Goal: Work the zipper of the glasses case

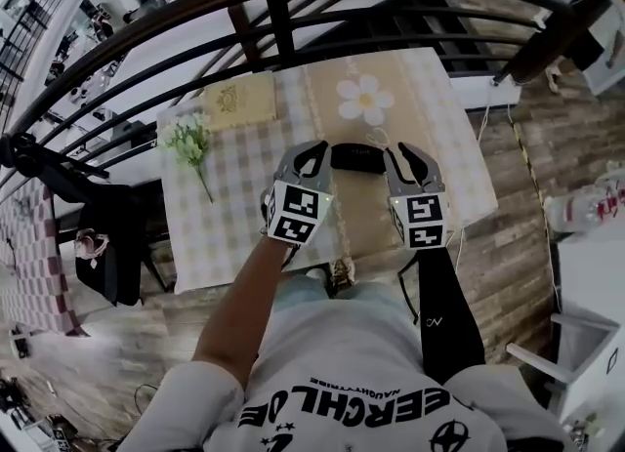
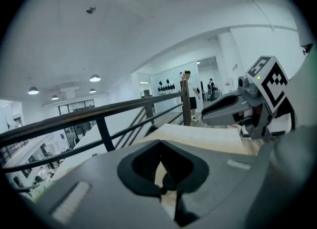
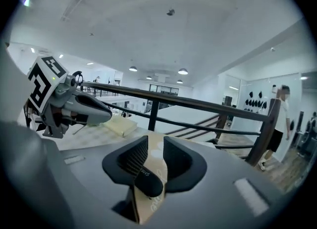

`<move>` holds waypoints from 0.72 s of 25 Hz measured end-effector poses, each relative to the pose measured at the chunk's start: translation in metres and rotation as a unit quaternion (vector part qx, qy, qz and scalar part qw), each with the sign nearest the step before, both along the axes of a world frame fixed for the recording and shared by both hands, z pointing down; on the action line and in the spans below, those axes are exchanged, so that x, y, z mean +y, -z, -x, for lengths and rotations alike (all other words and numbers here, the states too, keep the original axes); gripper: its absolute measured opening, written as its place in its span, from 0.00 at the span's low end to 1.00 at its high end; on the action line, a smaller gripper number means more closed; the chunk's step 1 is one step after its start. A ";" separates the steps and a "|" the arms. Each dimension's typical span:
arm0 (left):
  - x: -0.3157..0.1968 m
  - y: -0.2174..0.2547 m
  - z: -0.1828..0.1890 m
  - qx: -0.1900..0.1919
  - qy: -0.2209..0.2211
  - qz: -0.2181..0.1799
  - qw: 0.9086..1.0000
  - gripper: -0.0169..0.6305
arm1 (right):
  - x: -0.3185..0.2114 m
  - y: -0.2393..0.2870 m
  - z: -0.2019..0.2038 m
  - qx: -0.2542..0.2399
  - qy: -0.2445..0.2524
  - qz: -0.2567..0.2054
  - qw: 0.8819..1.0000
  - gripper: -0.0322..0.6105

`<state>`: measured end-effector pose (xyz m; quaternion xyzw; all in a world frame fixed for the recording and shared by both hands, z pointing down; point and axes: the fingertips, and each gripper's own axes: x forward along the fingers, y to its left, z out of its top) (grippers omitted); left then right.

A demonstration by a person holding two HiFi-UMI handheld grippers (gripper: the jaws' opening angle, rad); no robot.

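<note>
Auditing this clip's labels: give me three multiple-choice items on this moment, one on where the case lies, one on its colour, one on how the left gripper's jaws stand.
1. Where does the case lie?
A. On the runner, between the left gripper and the right gripper
B. On the floor
C. In a drawer

2. What colour is the case?
A. White
B. Black
C. Red

3. How do the left gripper's jaws stand?
A. Wide apart
B. Together
C. Round a cup

Answers:
1 A: the head view shows it on the beige strip with a gripper at each end.
2 B: it shows black against the beige cloth.
3 B: the left gripper view shows the tips meeting.
</note>
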<state>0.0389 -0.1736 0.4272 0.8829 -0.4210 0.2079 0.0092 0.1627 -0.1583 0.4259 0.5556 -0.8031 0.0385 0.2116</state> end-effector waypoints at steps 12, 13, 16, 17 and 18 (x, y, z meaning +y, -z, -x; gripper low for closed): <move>0.044 0.106 0.049 0.092 -0.007 -0.087 0.992 0.32 | 0.060 0.079 0.031 -0.010 -0.039 -0.077 0.996 0.27; 0.048 0.111 0.050 0.097 -0.009 -0.091 0.991 0.32 | 0.064 0.083 0.031 -0.012 -0.041 -0.082 0.996 0.28; 0.056 0.121 0.050 0.104 -0.019 -0.103 0.989 0.34 | 0.072 0.093 0.029 -0.016 -0.052 -0.092 0.994 0.29; 0.058 0.123 0.050 0.105 -0.022 -0.105 0.989 0.35 | 0.073 0.095 0.029 -0.017 -0.052 -0.094 0.994 0.29; 0.059 0.125 0.050 0.105 -0.024 -0.107 0.988 0.36 | 0.074 0.097 0.030 -0.017 -0.051 -0.095 0.994 0.30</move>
